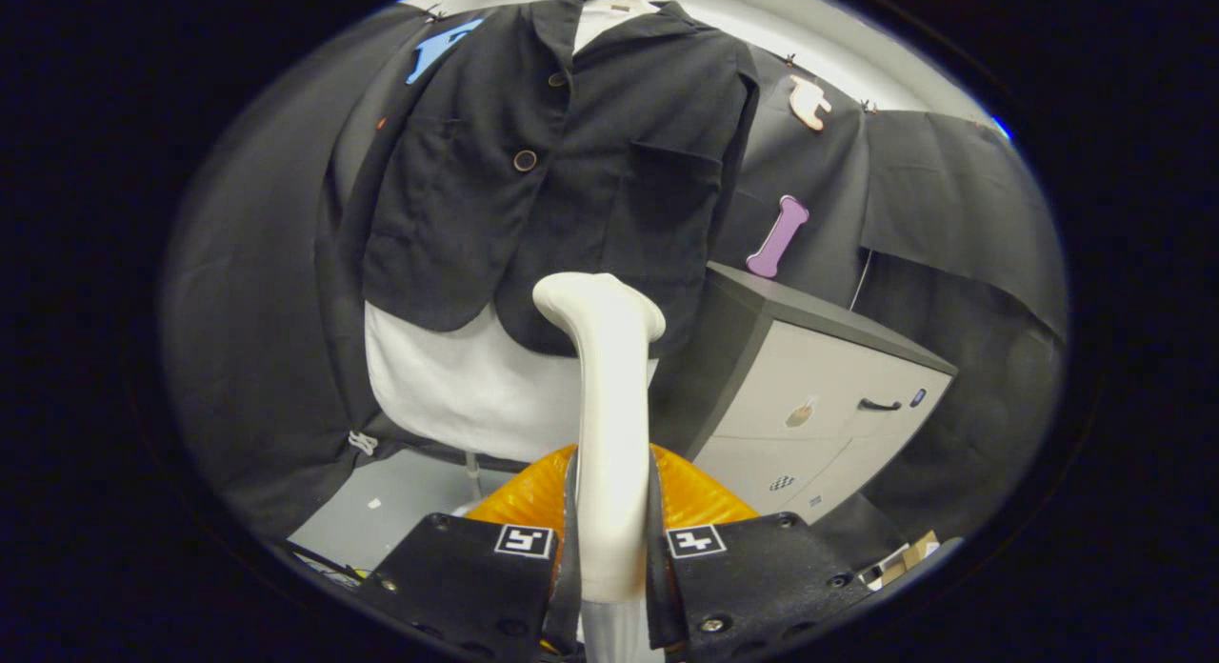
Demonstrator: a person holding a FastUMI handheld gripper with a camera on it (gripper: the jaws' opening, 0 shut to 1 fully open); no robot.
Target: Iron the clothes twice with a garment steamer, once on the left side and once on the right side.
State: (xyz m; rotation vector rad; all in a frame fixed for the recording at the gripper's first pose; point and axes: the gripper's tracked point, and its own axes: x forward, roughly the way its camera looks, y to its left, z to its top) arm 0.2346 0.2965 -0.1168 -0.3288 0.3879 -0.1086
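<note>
While the steamer stands gripped low in the frame, the scene reads as follows.

Gripper: the gripper (609, 558) sits at the bottom centre, its two fingers (476, 577) pressed in on either side of the steamer's handle, pinching it.
Garment steamer: the white garment steamer (609, 406) rises upright from between the fingers through the middle of the frame; its rounded head bends toward the upper left and overlaps the jacket's lower hem. Whether the head touches the cloth cannot be told.
Orange part: an orange ribbed piece (700, 496) shows just behind the fingers, on both sides of the handle.
Jacket: a dark button-front jacket (609, 158) hangs in the upper centre, beyond the steamer, with two round buttons down its front and a patch pocket on each side.
White garment: a white garment (448, 377) hangs under the jacket, showing below its hem, left of the steamer.
Cabinet: a pale drawer cabinet (819, 406) with a dark top stands to the right of the steamer, near the jacket's lower right edge.
Floor: a grey floor (400, 501) lies at lower left, beneath the white garment.
</note>
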